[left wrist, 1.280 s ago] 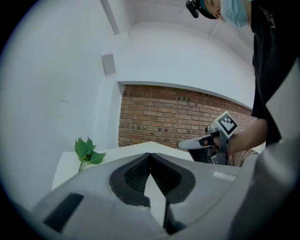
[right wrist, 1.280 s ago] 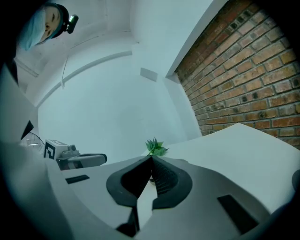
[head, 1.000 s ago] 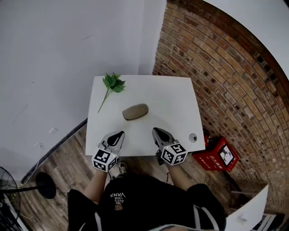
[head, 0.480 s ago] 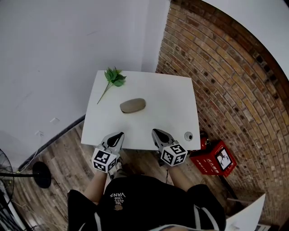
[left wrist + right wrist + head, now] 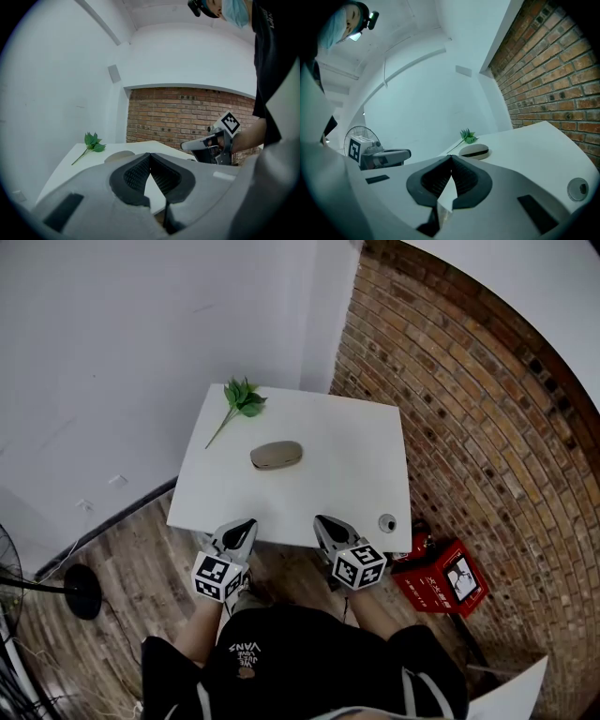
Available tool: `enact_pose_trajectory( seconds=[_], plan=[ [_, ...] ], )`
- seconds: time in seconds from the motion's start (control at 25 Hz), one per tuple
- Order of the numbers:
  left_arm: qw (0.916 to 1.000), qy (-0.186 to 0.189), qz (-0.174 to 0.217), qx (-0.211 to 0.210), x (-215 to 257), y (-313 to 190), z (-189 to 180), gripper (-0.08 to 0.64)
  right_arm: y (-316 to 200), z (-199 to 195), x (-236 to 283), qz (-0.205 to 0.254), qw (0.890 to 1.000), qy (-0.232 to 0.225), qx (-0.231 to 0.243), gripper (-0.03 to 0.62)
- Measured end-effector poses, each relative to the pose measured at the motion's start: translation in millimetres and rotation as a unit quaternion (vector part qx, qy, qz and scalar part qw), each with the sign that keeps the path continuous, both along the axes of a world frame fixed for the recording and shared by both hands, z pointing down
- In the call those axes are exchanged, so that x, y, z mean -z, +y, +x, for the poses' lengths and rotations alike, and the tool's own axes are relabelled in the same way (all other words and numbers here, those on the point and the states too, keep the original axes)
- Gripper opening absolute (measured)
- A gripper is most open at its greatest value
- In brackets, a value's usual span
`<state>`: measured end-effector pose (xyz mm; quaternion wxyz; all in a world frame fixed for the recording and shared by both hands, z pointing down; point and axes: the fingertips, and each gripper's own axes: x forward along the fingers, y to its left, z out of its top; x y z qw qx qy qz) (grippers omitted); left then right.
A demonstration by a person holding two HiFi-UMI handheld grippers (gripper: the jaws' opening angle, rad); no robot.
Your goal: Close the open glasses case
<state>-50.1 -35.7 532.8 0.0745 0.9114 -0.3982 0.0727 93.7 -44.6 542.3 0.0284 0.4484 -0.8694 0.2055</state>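
Note:
The tan oval glasses case [image 5: 277,455] lies on the white table [image 5: 356,474], its lid down, a dark seam along its side in the right gripper view [image 5: 474,151]. It peeks over my left jaws in the left gripper view [image 5: 119,156]. My left gripper [image 5: 247,524] and right gripper [image 5: 322,520] hang side by side just off the table's near edge, well short of the case. Both are shut with nothing between the pads [image 5: 150,153] [image 5: 451,157]. Each gripper view shows the other gripper: the right one [image 5: 206,145], the left one [image 5: 389,155].
A green leafy sprig [image 5: 239,399] lies at the table's far left. A small round object [image 5: 386,522] sits near the front right corner. A red crate [image 5: 441,577] stands on the floor by the brick wall; a fan base [image 5: 80,604] stands at the left.
Both grippers have drawn back from over the table's near edge to just off it, so the case lies farther away. Both stay shut.

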Motion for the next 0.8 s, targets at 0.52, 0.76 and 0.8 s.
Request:
enact_pose_trajectory(
  seconds=[0.52, 0.76, 0.8],
  plan=[
    [0.9997, 0.000, -0.009, 0.021, -14.1, 41.7, 11.7, 0.008, 36.8, 12.9, -19.7, -0.015, 1.000, 0.015, 0.013, -0.002],
    [0.9995, -0.011, -0.018, 0.023, -20.9, 51.9, 14.9, 0.008, 47.2, 15.4, -28.7, -0.024, 0.999, 0.027, 0.014, -0.002],
    [0.9994, -0.016, -0.019, 0.023, -22.6, 52.7, 15.4, 0.008, 48.2, 15.4, -29.4, -0.024, 0.999, 0.029, 0.014, -0.002]
  ],
)
